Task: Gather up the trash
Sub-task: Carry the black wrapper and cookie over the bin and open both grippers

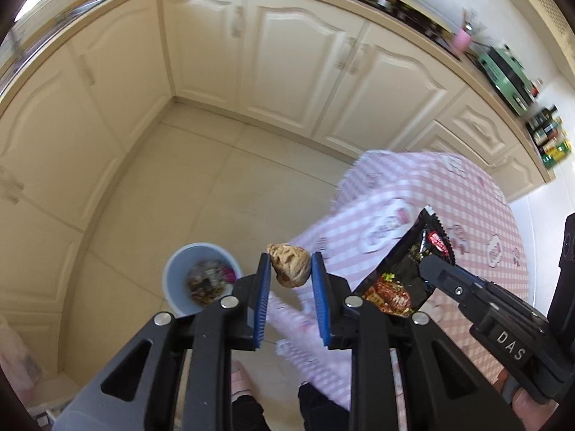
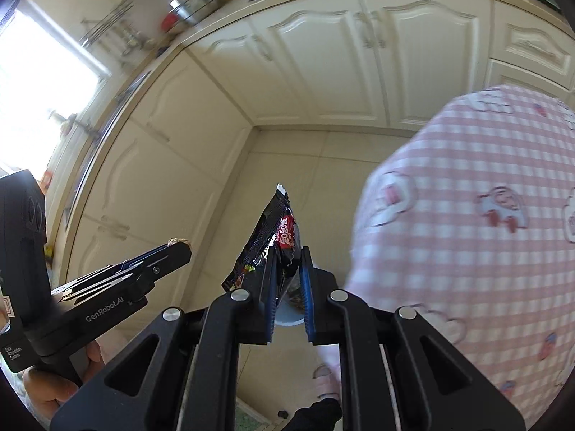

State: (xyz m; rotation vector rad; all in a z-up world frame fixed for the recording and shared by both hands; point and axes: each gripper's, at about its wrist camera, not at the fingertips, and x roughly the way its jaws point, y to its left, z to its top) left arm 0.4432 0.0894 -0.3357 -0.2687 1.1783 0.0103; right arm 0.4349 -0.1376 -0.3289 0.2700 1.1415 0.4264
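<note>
My left gripper (image 1: 290, 269) is shut on a crumpled brown paper ball (image 1: 289, 265), which sits between its blue pads above the floor. Down and to the left stands a pale blue bin (image 1: 171, 280) with trash inside. My right gripper (image 2: 289, 264) is shut on a black and red snack wrapper (image 2: 280, 230) that sticks up past its fingertips. In the left wrist view the wrapper (image 1: 409, 273) hangs from the right gripper (image 1: 429, 264) over the table's edge. The left gripper (image 2: 181, 248) shows side-on in the right wrist view, with the ball's tip (image 2: 178, 241) peeking out. Part of the bin (image 2: 287, 318) shows below the right jaws.
A table under a pink checked cloth (image 1: 431, 186) fills the right side, its cloth (image 2: 467, 215) close beside the right gripper. Cream kitchen cabinets (image 1: 287, 72) wrap around the tiled floor (image 1: 215, 197). The person's slippered foot (image 2: 325, 377) stands near the bin.
</note>
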